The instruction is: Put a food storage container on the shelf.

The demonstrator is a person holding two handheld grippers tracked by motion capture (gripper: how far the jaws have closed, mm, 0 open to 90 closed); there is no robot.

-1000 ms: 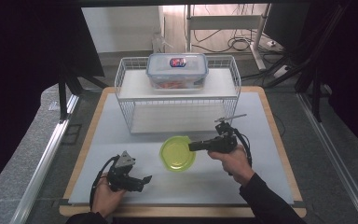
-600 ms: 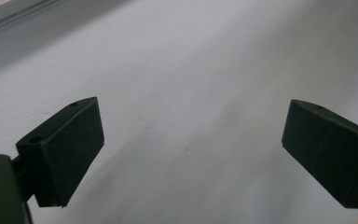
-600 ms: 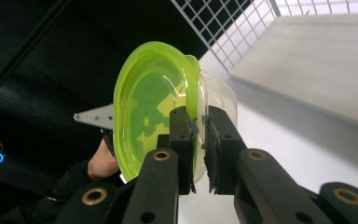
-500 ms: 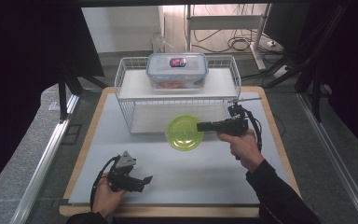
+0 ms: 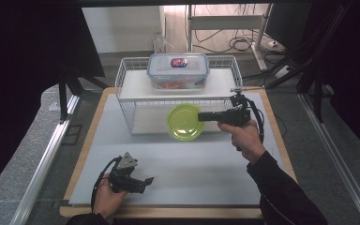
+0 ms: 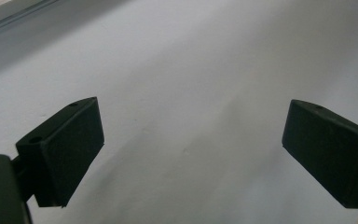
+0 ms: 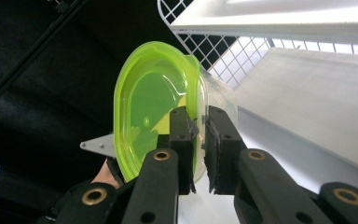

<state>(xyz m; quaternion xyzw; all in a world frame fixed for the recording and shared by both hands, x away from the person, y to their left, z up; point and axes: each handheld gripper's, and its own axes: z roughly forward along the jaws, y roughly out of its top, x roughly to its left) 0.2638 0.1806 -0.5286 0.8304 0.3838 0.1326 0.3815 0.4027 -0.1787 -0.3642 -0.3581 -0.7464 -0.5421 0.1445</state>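
Over the table, from the high view, the right gripper (image 5: 201,116) is held up in the person's right hand (image 5: 245,138), pointing toward the left of the picture, its jaws pinched on the rim of a lime-green plastic bowl (image 5: 184,122). The bowl hangs clear of the white table top (image 5: 206,164), tipped so its hollow faces the camera, just in front of the white wire rack (image 5: 178,96). On the rack's upper shelf sits a clear lidded food container (image 5: 178,70). Near the front edge of the table the left gripper (image 5: 146,180) rests low in the person's left hand (image 5: 105,199), well apart from the bowl, its jaws spread and nothing between them.

In the left gripper view, the two black pads (image 6: 70,149) stand wide apart over the bare white table top (image 6: 191,93); nothing lies in the gap.

In the right gripper view, the jaws are drawn nearly together and clamp the thin edge of the green bowl (image 7: 144,107), one pad inside the rim and one outside. The bowl stands on edge, its open side turned to the left of that picture. Behind it, the rack's wire mesh (image 7: 223,51) and its lower white shelf (image 7: 317,93) run off to the right. The left gripper's grey three-cornered plate (image 7: 98,144) peeks out beyond the bowl's lower edge.
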